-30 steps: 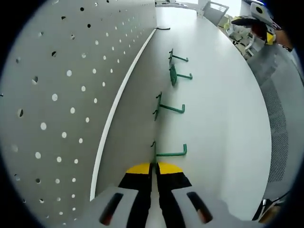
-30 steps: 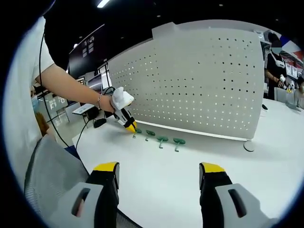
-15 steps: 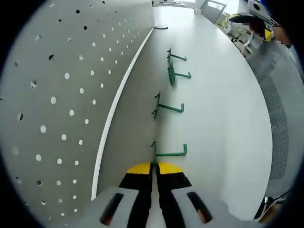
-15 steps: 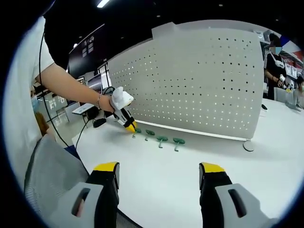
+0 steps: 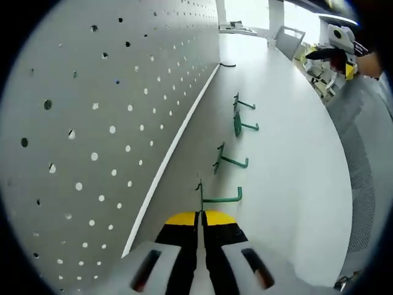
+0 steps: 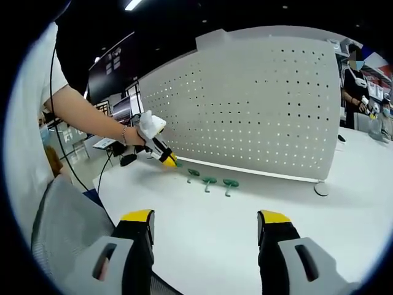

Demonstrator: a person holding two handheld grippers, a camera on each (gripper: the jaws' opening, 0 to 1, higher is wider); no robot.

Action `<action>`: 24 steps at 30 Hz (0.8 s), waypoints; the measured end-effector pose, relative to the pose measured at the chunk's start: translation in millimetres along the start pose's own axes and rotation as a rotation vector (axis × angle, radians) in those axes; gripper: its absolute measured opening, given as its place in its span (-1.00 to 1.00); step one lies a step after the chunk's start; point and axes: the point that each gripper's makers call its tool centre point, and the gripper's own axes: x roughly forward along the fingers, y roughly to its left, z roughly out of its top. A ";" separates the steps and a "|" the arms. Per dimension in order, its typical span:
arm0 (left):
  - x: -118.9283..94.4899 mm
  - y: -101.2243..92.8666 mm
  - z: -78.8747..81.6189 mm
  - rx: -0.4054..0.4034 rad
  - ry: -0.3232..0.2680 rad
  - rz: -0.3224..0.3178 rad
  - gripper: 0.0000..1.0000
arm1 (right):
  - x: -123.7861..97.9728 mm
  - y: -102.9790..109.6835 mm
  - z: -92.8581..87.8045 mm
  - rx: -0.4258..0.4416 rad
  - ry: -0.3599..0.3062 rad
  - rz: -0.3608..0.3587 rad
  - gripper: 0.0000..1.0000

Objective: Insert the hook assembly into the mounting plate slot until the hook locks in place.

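My left gripper (image 5: 201,216) has its jaws pressed together on the base plate of the nearest green hook (image 5: 216,198), which looks just lifted off the white table (image 5: 295,166). So the pick-up looks done; I judge that carrying the hook to the white pegboard (image 5: 98,123) on the left and seating it in a hole until it locks is all still ahead. My right gripper (image 6: 206,230) hangs wide open and empty, well back over the table. Three more green hooks (image 5: 230,161) lie in a row beyond, close along the board's foot. Nothing blocks the path; a grey mesh chair (image 6: 67,227) sits near my side.
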 end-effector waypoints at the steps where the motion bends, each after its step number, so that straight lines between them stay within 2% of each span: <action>1: -1.6 0.6 1.6 -0.006 -0.011 0.003 -0.96 | 0.6 0.4 0.9 -0.003 -0.002 0.002 0.31; 3: -4.7 -0.1 6.4 -0.018 -0.041 0.001 -0.96 | 0.9 0.6 2.1 -0.006 -0.003 0.004 0.31; 24: -22.3 -6.7 35.4 -0.064 -0.179 0.074 -0.97 | -1.0 0.4 9.3 -0.008 -0.025 0.004 0.31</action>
